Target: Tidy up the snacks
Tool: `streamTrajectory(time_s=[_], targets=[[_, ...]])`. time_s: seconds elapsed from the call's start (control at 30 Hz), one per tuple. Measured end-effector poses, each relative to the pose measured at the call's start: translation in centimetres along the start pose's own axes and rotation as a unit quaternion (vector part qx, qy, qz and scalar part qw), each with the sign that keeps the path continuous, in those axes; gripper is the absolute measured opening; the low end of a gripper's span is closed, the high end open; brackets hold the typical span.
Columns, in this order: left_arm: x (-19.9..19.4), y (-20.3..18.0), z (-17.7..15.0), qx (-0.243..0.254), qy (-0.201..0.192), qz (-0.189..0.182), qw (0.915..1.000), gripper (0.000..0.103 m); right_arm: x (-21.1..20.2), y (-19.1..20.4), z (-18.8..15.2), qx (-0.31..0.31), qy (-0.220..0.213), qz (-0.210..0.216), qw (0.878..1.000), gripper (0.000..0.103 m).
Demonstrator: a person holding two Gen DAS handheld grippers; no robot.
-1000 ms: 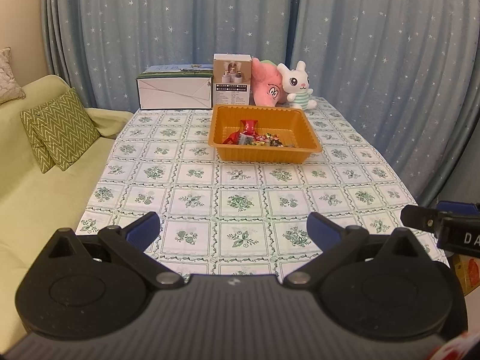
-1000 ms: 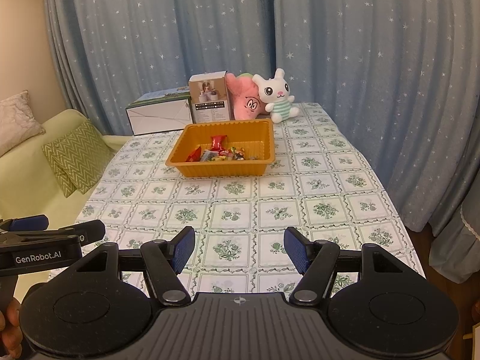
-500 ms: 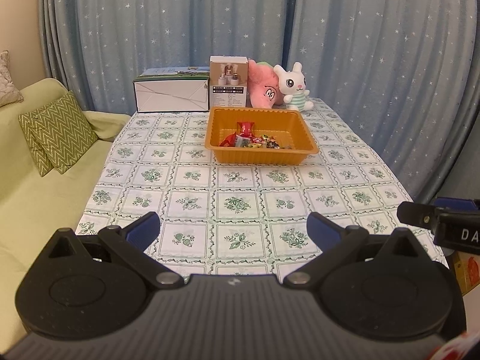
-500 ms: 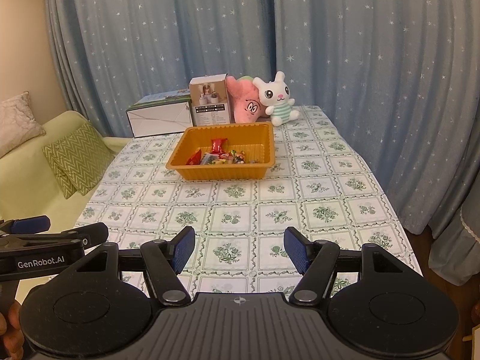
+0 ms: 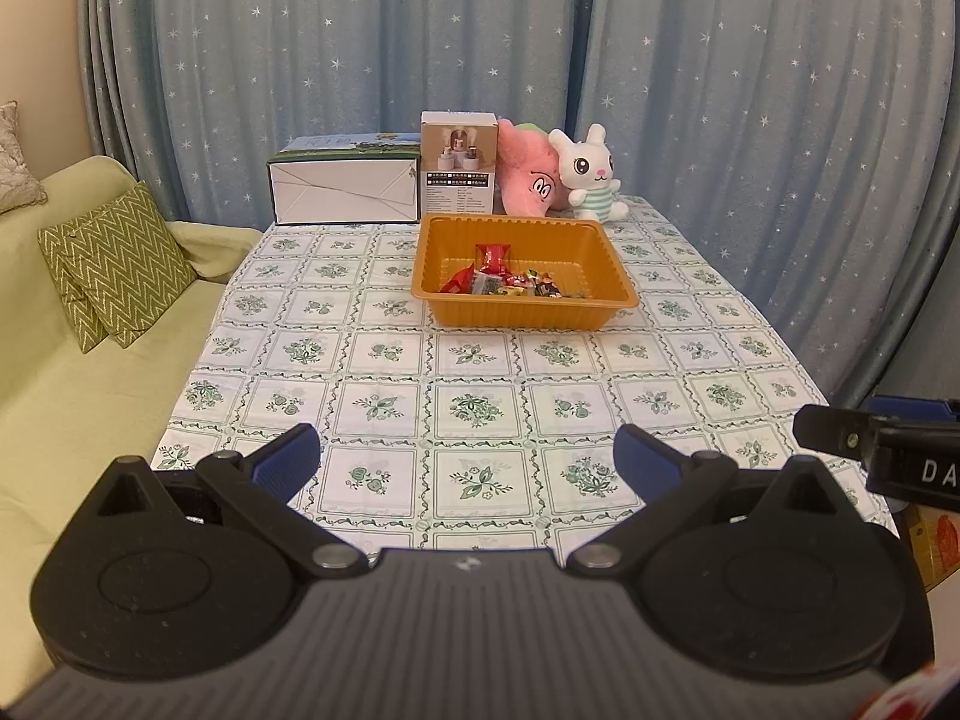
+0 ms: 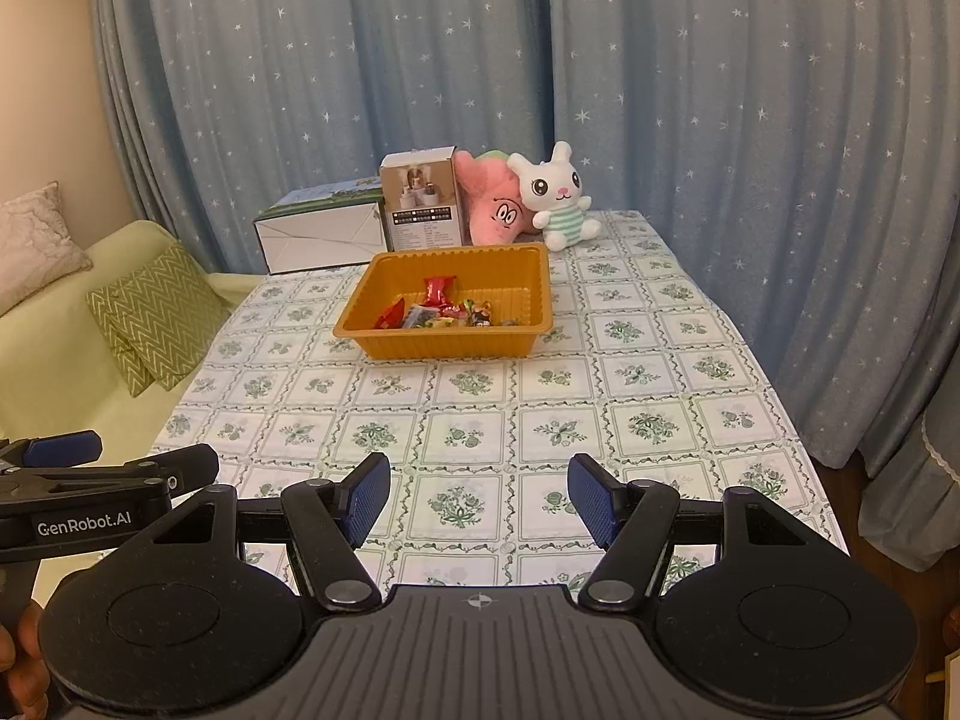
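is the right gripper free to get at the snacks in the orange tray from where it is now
Probably yes. The right gripper is open and empty, and only bare tablecloth lies between it and the orange tray. The snacks sit uncovered by the near wall, so it would have to reach over that wall.

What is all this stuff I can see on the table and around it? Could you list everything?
tray: one, orange, middle of the table's far half
snacks: a small pile, mostly red wrappers, inside the tray
flat box: one, white and green, far edge
tall box: one, white, right of the flat box
pink plush: one, behind the tray
rabbit plush: one, white, beside the pink plush
tablecloth: one, white with green flowers
sofa: one, pale green, left
cushions: two green zigzag
curtains: blue, starred
left gripper: open, empty
right gripper: open, empty
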State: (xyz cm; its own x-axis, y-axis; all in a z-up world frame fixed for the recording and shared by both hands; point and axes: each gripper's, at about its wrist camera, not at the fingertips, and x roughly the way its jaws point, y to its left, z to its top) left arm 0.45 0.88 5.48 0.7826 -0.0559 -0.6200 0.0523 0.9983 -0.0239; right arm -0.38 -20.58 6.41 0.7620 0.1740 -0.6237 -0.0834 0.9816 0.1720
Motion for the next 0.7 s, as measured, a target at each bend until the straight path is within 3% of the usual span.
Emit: streamTrajectory(time_s=[0.7], targets=[[0.12,-0.22,-0.08,0.001,0.001,-0.001,1.0,0.103,0.1,-0.19,-0.13,0.001,0.001,0.001,1.0,0.066]])
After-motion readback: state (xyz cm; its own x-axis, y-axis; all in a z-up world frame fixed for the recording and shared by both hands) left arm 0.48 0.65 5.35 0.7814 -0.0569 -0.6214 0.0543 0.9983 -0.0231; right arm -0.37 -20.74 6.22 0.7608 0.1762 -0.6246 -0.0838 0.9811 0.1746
